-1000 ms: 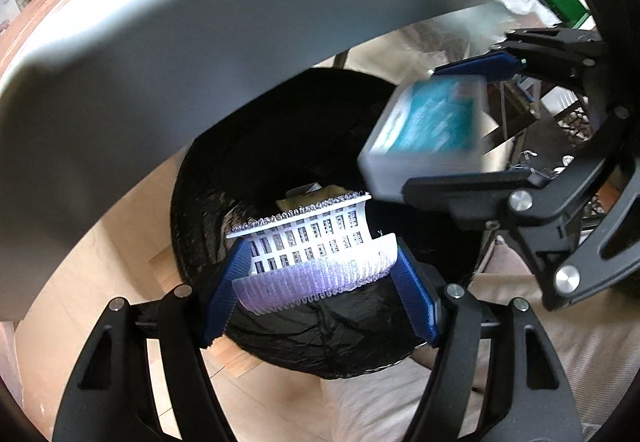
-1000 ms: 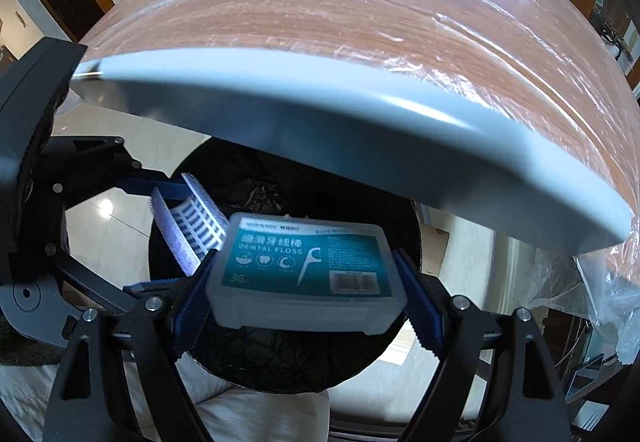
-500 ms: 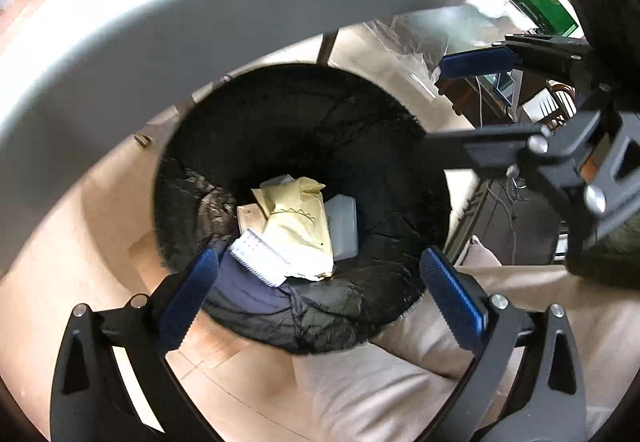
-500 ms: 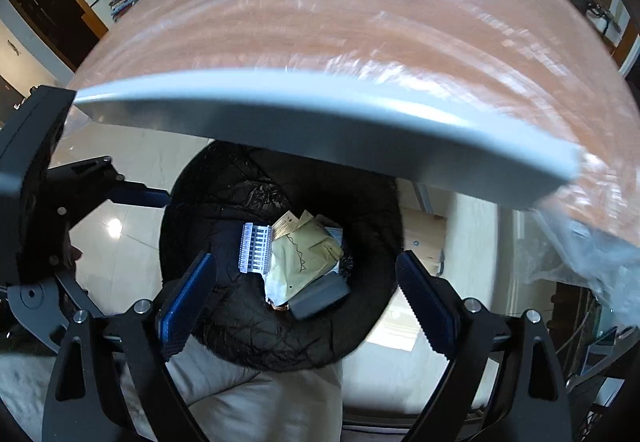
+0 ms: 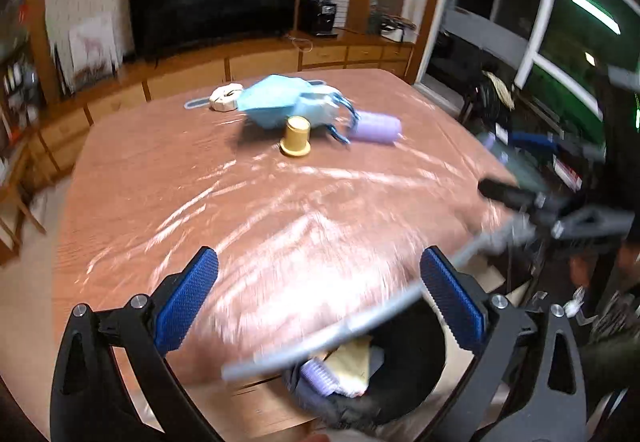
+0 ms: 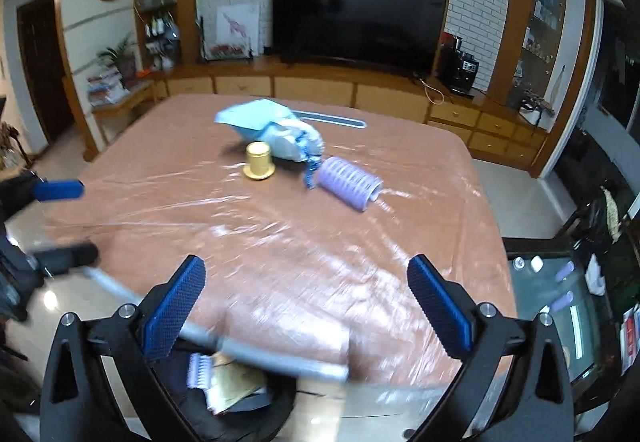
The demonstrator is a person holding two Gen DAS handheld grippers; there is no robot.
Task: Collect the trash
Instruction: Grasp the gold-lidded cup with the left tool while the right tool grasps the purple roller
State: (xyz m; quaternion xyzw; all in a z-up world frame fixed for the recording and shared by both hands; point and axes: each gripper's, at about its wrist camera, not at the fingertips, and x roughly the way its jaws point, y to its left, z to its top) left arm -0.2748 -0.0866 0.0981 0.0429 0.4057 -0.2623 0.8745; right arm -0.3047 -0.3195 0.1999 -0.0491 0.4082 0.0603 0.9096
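Note:
My left gripper (image 5: 316, 282) hangs open and empty over the near edge of the film-covered table (image 5: 260, 209). My right gripper (image 6: 308, 282) is beside it, its jaws opening with nothing between them. Below the edge sits the black-bagged bin (image 5: 424, 358), holding a purple-white comb piece (image 6: 199, 372) and a yellow packet (image 6: 232, 386). Far across the table lie a crumpled light-blue mask (image 5: 276, 103), a yellow cap (image 5: 296, 135) and a purple hair roller (image 5: 378, 127). Each gripper shows at the side of the other's view, blurred.
A white roll (image 5: 226, 97) and a blue strip (image 6: 332, 119) lie behind the mask. The grey table rim (image 6: 260, 356) overhangs the bin (image 6: 256, 418). A wooden sideboard with a television (image 6: 356, 17) stands beyond the table, and a glass cabinet (image 6: 560, 294) at the right.
The left gripper let go of the purple-white comb piece and the right let go of the dental floss box; both fell into the bin. Both grippers then rose above the table edge.

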